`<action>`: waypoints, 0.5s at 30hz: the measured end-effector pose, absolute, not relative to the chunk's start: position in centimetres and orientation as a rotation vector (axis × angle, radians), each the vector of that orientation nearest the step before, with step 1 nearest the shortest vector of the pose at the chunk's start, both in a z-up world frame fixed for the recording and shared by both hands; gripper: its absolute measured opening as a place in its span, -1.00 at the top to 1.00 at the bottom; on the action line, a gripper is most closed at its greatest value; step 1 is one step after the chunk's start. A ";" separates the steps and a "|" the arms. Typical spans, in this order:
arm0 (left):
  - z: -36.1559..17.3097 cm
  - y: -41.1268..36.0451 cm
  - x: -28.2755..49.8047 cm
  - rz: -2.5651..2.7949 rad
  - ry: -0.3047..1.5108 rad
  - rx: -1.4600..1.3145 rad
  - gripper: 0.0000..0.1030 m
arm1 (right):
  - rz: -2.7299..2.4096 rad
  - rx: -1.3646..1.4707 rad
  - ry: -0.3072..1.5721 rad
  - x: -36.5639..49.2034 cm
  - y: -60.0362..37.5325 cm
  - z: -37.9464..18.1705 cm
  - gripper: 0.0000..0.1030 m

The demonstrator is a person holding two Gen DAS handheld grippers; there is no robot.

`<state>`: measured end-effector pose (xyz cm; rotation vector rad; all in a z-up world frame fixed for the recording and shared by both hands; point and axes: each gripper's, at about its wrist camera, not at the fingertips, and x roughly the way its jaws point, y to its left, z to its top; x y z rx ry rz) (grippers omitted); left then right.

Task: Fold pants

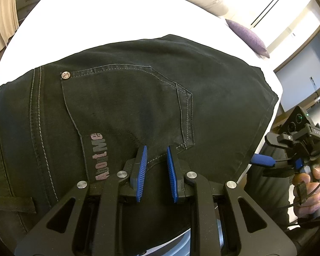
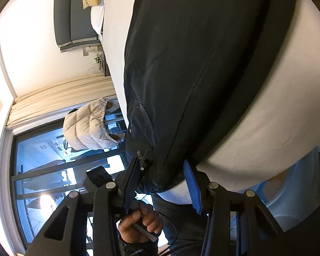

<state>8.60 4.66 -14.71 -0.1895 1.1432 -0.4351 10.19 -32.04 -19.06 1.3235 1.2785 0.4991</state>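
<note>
While the black pants [image 1: 138,98] lie spread across the white bed [image 1: 117,17], their near edge hangs over the mattress side toward the person. The left gripper [image 1: 156,166] hovers above the back pocket [image 1: 125,106], its blue jaws narrow, with cloth showing behind the gap; whether they pinch it I cannot tell. The right gripper [image 2: 162,183] sits at the bed's edge, jaws half apart around the pants' bunched hem, though pad contact is unclear. Bare sheet stretches beyond the pants toward the pillows [image 1: 247,36].
</note>
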 end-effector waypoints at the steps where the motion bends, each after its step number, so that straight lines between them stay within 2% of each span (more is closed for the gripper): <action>1: -14.7 4.6 8.6 -0.435 1.143 -0.186 0.64 | 0.504 1.327 1.274 10.4 -31.9 -19.1 0.08; 5: -14.7 4.7 8.6 -0.439 1.145 -0.189 0.64 | 0.514 1.310 1.282 11.1 -31.0 -19.4 0.12; 8: -14.7 4.6 8.6 -0.438 1.144 -0.183 0.64 | 0.525 1.303 1.302 11.4 -30.3 -19.8 0.47; 10: -14.7 4.5 8.6 -0.438 1.144 -0.179 0.64 | 0.531 1.280 1.321 11.4 -29.7 -20.0 0.80; 12: -14.7 4.5 8.6 -0.439 1.145 -0.174 0.64 | 0.513 1.243 1.328 11.3 -29.4 -19.9 0.90; 15: -14.7 4.2 8.6 -0.441 1.149 -0.147 0.64 | 0.499 1.188 1.335 11.1 -29.4 -19.6 0.92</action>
